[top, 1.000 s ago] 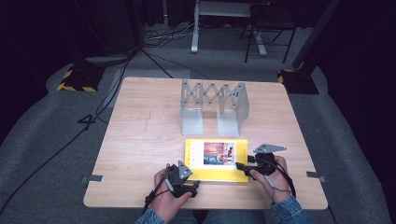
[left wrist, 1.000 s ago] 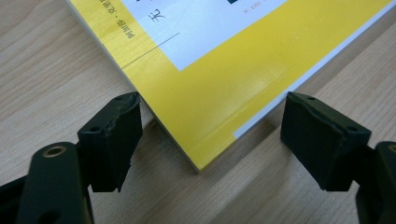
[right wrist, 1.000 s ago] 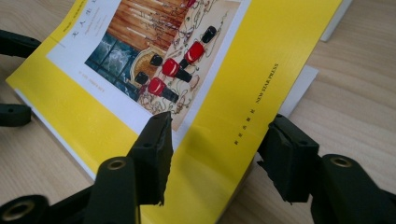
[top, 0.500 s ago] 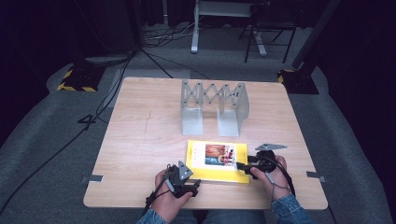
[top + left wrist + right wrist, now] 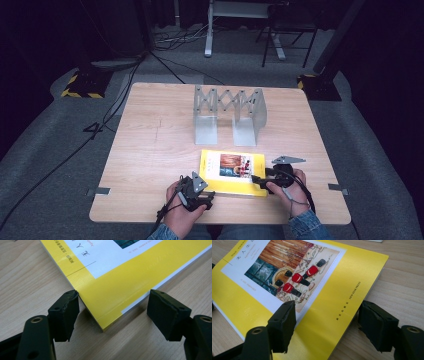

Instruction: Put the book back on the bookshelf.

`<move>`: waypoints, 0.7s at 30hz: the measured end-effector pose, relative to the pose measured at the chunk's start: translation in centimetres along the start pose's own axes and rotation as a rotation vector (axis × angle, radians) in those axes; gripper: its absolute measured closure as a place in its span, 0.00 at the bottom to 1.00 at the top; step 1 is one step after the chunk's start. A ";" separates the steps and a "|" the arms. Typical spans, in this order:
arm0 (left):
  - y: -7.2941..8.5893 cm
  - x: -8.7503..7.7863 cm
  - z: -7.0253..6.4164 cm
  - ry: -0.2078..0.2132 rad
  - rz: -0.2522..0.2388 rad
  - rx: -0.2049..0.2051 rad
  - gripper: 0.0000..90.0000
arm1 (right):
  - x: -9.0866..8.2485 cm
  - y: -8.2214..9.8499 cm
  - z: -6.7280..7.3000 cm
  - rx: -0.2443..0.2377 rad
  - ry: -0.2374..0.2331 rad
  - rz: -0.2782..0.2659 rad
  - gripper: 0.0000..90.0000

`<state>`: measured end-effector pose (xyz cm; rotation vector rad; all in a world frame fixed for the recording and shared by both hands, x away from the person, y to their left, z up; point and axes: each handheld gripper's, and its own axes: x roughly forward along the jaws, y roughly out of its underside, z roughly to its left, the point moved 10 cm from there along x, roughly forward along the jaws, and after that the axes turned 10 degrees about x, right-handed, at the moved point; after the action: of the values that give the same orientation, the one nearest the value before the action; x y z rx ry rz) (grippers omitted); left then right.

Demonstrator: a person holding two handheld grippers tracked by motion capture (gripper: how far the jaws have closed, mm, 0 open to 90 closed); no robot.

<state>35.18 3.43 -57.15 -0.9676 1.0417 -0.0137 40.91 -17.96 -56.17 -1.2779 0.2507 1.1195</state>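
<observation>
Book point(image 5: 231, 172) flat on counter point(image 5: 150, 150), just in front of metal rack point(image 5: 230, 112), not yet lifted. Left hand-held gripper point(image 5: 112, 312) jaws apart around near corner, just been closing. Right hand-held gripper point(image 5: 325, 322) jaws apart, straddling book's edge, no clamp. Remaining, prob.: grip, stand book in rack.

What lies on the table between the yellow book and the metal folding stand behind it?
Nothing lies there. In the high view a bare strip of wooden table separates the yellow book from the metal stand.
</observation>
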 end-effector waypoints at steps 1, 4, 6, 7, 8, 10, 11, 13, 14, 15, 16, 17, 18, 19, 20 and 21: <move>0.0 -0.1 0.1 -0.005 0.007 0.010 0.31 | 0.0 0.0 0.0 0.002 -0.001 0.000 0.34; 0.0 -0.3 0.1 -0.014 -0.008 0.026 0.33 | 0.0 0.0 0.0 0.014 -0.007 0.003 0.34; 0.0 -0.4 0.1 -0.020 -0.018 0.054 0.40 | 0.0 0.0 -0.1 0.019 -0.010 0.004 0.35; 0.0 -0.5 0.1 -0.020 -0.020 0.064 0.42 | 0.0 0.0 -0.1 0.021 -0.011 0.005 0.35; 0.1 -0.4 0.2 -0.013 -0.031 0.067 0.42 | 0.0 0.0 -0.1 0.020 -0.011 0.005 0.35; 0.3 -0.4 0.3 -0.009 -0.033 0.061 0.42 | 0.0 0.0 -0.1 0.022 -0.011 0.006 0.35; 0.5 -0.3 0.3 -0.002 -0.039 0.039 0.42 | 0.0 0.0 -0.1 0.023 -0.013 0.006 0.35; 0.6 -0.3 0.5 0.018 -0.034 -0.005 0.42 | 0.0 0.1 -0.1 0.022 -0.019 0.007 0.35; 0.7 -0.2 0.5 0.022 -0.031 -0.015 0.42 | -0.1 0.1 -0.1 0.020 -0.022 0.008 0.36; 0.7 -0.3 0.5 0.022 -0.031 -0.017 0.43 | -0.1 0.1 -0.1 0.016 -0.022 0.006 0.36; 0.7 -0.3 0.5 0.022 -0.031 -0.017 0.43 | -0.1 0.1 -0.1 0.016 -0.022 0.006 0.36; 0.7 -0.3 0.6 0.022 -0.031 -0.017 0.43 | -0.1 0.1 -0.1 0.014 -0.022 0.005 0.36; 0.7 -0.3 0.6 0.020 -0.033 -0.015 0.44 | -0.1 0.1 -0.1 0.015 -0.022 0.003 0.36; 0.7 -0.3 0.6 0.020 -0.033 -0.015 0.44 | -0.1 0.1 -0.1 0.015 -0.022 0.003 0.36; 0.7 -0.3 0.5 0.018 -0.033 -0.017 0.44 | -0.1 0.2 -0.1 0.018 -0.023 0.000 0.36; 0.7 -0.3 0.5 0.018 -0.033 -0.017 0.45 | -0.1 0.2 -0.1 0.018 -0.023 0.000 0.36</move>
<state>35.12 4.35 -57.30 -1.0016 1.0441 -0.0409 40.76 -18.16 -56.22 -1.2483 0.2439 1.1290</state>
